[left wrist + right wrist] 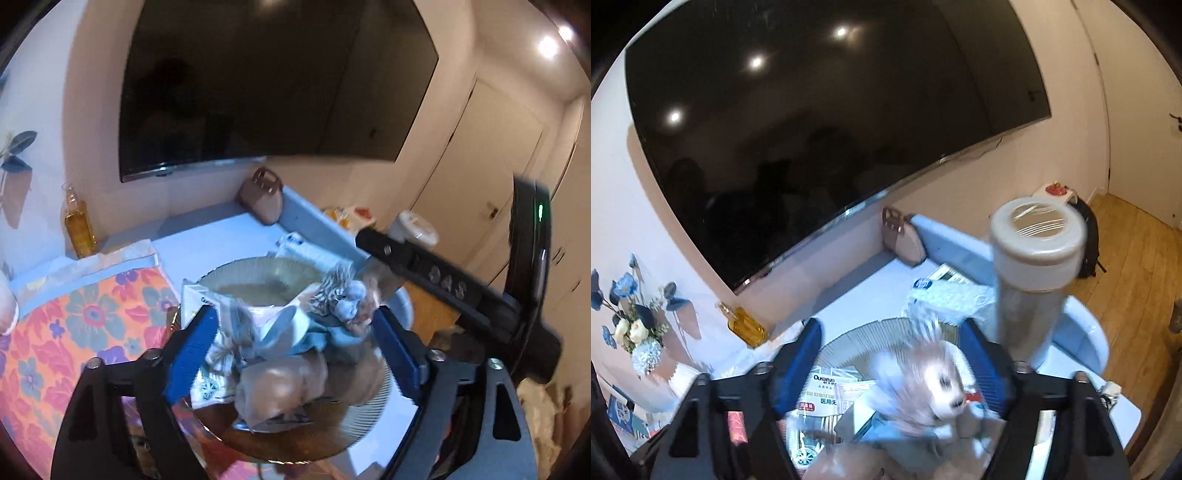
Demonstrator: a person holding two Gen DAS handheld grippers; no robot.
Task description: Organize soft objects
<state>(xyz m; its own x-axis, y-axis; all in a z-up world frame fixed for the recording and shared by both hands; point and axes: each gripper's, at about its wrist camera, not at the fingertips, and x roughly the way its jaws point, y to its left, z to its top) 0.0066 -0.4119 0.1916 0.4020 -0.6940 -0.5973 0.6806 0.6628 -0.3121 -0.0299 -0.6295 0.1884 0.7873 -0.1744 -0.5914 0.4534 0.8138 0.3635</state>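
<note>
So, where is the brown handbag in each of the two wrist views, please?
Left wrist view: the brown handbag stands just above the middle, against the wall, below the right part of the dark TV screen.
Right wrist view: the brown handbag is right of centre, again against the wall under the TV's lower edge.
Shared landmark: the bottle of yellow liquid at the left.

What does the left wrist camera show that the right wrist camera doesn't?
Only the left wrist view shows the orange floral cloth and the other claw's black body. Only the right wrist view shows the blue and white flower bouquet, the wooden floor and the black backpack. Both show the dark wall screen, amber bottle, tan handbag and ribbed glass dish.
</note>
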